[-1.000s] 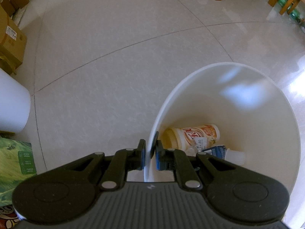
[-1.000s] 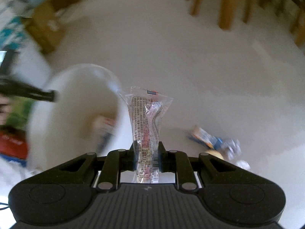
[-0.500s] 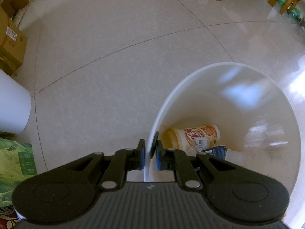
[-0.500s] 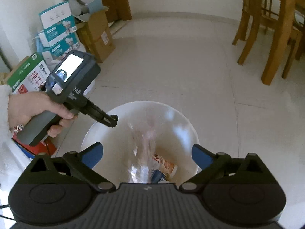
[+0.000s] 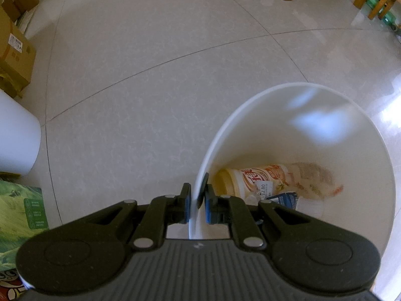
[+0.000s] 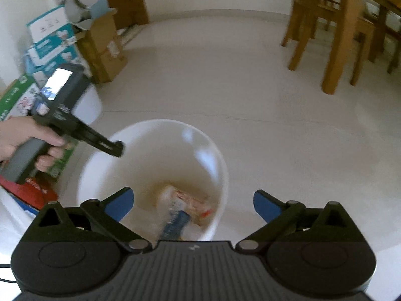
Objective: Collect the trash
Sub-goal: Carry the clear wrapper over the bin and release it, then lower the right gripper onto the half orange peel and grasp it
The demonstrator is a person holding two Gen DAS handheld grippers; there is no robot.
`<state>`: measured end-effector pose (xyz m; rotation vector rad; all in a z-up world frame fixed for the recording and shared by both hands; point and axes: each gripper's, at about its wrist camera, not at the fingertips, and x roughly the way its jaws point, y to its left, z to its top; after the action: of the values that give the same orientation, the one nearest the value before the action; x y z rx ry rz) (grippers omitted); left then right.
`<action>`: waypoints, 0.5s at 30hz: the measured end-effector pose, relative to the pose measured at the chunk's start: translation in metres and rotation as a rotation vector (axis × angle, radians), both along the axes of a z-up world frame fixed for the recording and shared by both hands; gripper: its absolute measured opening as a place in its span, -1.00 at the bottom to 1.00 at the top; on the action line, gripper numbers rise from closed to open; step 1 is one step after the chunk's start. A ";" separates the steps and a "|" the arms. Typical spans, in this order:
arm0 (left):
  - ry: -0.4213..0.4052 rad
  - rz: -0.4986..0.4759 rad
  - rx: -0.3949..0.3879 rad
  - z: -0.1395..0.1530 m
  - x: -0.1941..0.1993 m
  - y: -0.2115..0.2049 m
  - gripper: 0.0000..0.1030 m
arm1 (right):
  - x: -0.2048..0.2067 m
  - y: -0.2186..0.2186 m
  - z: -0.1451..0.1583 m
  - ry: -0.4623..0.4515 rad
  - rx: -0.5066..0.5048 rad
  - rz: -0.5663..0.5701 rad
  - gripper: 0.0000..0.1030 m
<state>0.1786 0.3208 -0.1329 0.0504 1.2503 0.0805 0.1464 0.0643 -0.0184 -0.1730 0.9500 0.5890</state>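
The left gripper [image 5: 196, 202] is clamped on the near rim of the white bin [image 5: 250, 115], one finger outside the wall and one inside. In the right wrist view the same gripper [image 6: 117, 148] reaches in from the left, held by a hand [image 6: 23, 138], and meets the bin [image 6: 215, 155] at its left rim. The right gripper [image 6: 191, 204] hangs above the bin's near edge with its blue pads [image 6: 119, 204] spread wide and nothing between them.

Trash lies at the bottom of the bin: a cream bottle [image 5: 253, 179] on its side with a price sticker, a dark blue carton [image 5: 284, 198] just in front of it, and a clear wrapper [image 5: 315, 178] with red print to the bottle's right, touching it. From the right wrist these show blurred.

Left of the bin stand a green box [image 5: 22, 213], a white tub [image 5: 17, 135] and brown cartons [image 5: 15, 50]. Beyond, the pale tiled floor [image 5: 150, 62] runs to wooden chair legs [image 6: 335, 50] at far right and stacked boxes [image 6: 52, 42] at far left.
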 end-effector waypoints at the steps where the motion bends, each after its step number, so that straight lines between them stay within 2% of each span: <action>1: 0.000 -0.001 0.000 0.000 0.000 0.000 -0.82 | 0.000 -0.007 -0.002 -0.006 -0.008 -0.018 1.00; 3: 0.000 0.002 -0.001 0.000 0.000 0.000 -0.82 | 0.002 -0.025 -0.010 -0.010 -0.026 -0.062 1.00; 8: 0.000 0.002 0.000 0.000 0.000 0.000 -0.82 | 0.008 -0.074 -0.045 0.068 -0.033 -0.182 1.00; 12: -0.001 0.002 0.001 0.000 0.000 0.000 -0.82 | 0.011 -0.106 -0.083 0.114 -0.093 -0.269 1.00; 15: 0.000 0.003 0.000 0.000 0.000 0.000 -0.82 | 0.017 -0.125 -0.110 0.165 -0.099 -0.312 1.00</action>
<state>0.1782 0.3209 -0.1332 0.0481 1.2500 0.0834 0.1633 -0.0603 -0.1286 -0.0623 1.1411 0.2717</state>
